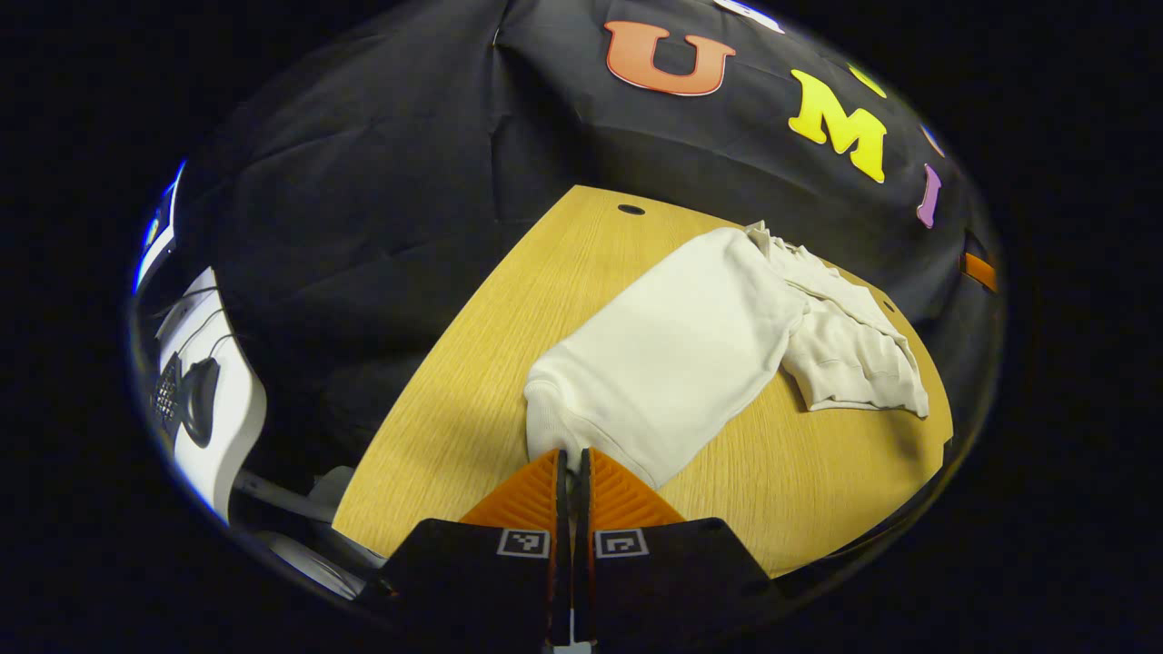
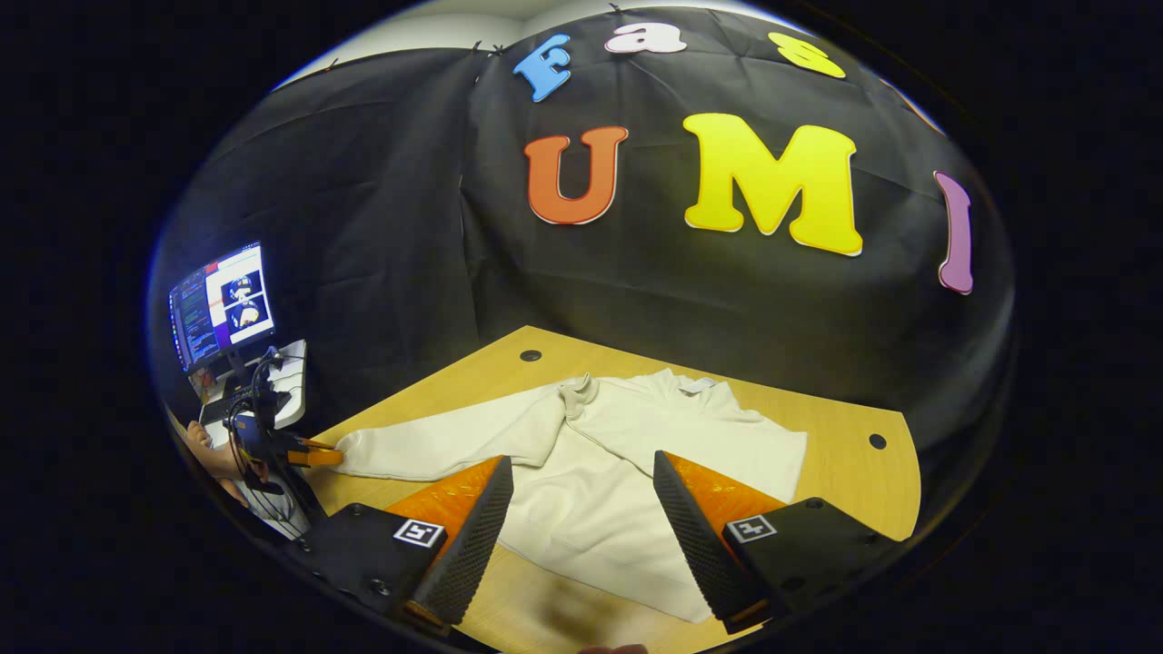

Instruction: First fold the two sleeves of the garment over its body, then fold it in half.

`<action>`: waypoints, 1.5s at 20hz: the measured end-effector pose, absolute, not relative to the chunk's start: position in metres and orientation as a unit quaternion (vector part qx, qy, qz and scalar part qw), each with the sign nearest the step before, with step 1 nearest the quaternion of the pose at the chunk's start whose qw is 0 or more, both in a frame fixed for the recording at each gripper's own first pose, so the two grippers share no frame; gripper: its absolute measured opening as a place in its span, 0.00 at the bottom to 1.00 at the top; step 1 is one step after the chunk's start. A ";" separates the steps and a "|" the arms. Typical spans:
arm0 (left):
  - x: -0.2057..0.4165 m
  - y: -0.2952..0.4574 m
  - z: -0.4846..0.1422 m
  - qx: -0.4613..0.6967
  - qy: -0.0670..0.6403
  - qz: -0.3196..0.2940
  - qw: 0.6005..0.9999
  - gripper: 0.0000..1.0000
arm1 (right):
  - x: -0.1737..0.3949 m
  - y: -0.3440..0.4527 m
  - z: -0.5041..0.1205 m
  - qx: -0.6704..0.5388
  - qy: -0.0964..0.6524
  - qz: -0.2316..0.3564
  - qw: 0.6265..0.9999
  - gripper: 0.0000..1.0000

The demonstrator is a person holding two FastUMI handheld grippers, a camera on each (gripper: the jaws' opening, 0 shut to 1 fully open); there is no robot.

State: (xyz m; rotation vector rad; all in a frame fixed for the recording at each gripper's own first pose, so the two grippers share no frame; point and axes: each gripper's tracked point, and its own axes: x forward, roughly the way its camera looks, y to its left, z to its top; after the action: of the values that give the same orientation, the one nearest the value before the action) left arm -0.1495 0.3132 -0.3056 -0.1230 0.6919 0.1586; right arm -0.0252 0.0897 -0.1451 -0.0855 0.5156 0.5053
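garment (image 2: 600,472): soft matt knit cloth, thick like fleece, with ribbed cuffs and hem (image 1: 542,420)
bench (image 1: 509,345): wood-grain top, smooth, with a low satin sheen
wall (image 2: 382,272): matt woven cloth, creased and wrinkled
right gripper (image 2: 581,536): fingers with finely ribbed, rough-looking inner faces; smooth matt plastic body
left gripper (image 1: 572,472): fingers with ridged plastic faces
screen (image 2: 221,304): glossy and lit

left gripper (image 1: 571,468): jaws closed together, clamped at a sleeve cuff | right gripper (image 2: 581,509): jaws spread wide, hovering, nothing held | hand (image 2: 213,459): gripping left gripper, far left in right gripper view
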 end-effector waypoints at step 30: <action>0.175 -0.037 -0.002 0.049 0.138 -0.260 0.955 0.03 | -0.043 -0.181 -0.062 0.081 0.150 0.012 0.985 0.96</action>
State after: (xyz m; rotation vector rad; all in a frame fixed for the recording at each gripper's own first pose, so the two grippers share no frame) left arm 0.1749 -0.0371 -0.0020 0.1001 0.2794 -0.5270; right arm -0.0431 -0.1813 -0.0622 0.1625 0.3010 0.0249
